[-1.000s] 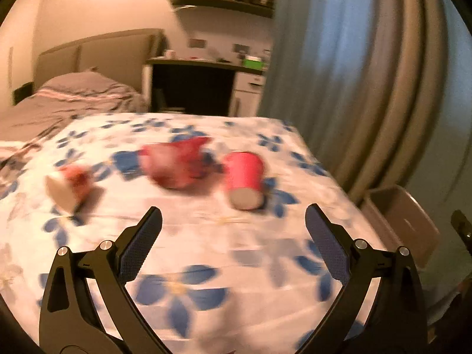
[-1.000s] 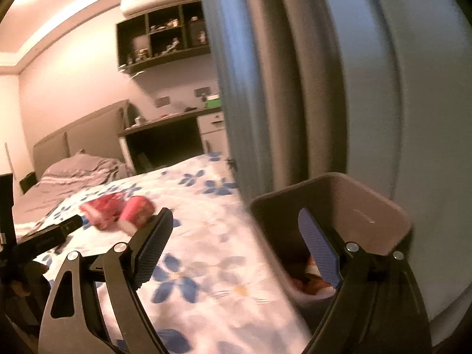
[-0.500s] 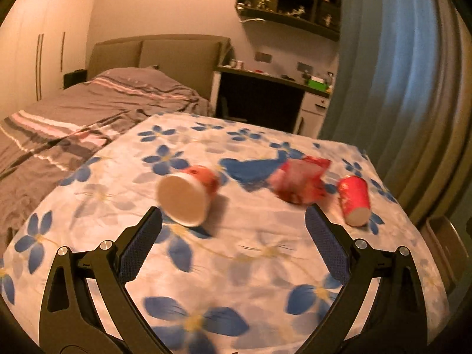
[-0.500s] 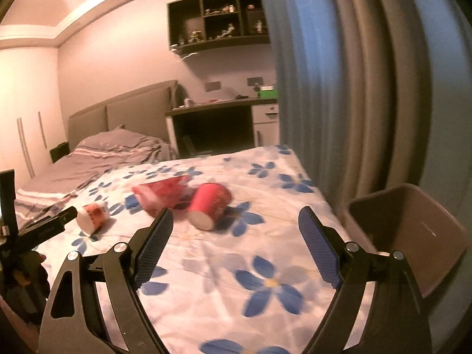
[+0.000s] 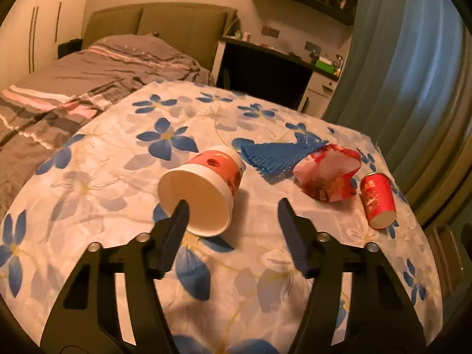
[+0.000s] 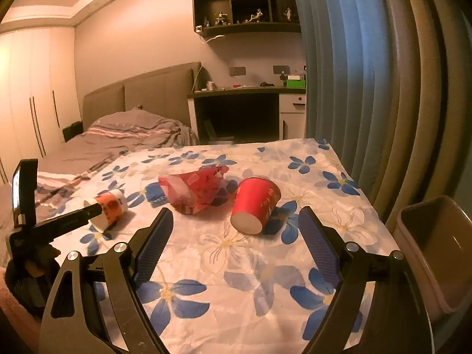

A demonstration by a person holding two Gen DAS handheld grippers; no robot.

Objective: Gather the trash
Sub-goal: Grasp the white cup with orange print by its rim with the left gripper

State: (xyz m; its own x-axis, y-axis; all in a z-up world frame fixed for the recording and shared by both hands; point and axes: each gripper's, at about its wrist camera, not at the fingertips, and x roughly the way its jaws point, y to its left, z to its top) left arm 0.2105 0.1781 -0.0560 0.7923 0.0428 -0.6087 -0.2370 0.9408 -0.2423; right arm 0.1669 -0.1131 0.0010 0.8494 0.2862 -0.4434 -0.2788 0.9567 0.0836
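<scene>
Over the last second I swung my left tool (image 5: pixel 231 211), jaws spread, from the bin (image 6: pixel 436 253) to the tipped orange-and-white paper cup (image 5: pixel 203 194) mid-worktop; right tool (image 6: pixel 236 237), spread, faces the red paper cup (image 6: pixel 255 203).

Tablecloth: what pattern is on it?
Blue flowers on white tablecloth; clearest in the right wrist view.

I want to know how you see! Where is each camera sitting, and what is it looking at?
Left wrist view: sits on the left gripper, facing the tipped white cup on the flowered tablecloth; only its open jaws show.
Right wrist view: sits on the right gripper, facing the red cup near the bin; its open jaws and the left gripper show.
Shared: both cups and the red wrapper.
</scene>
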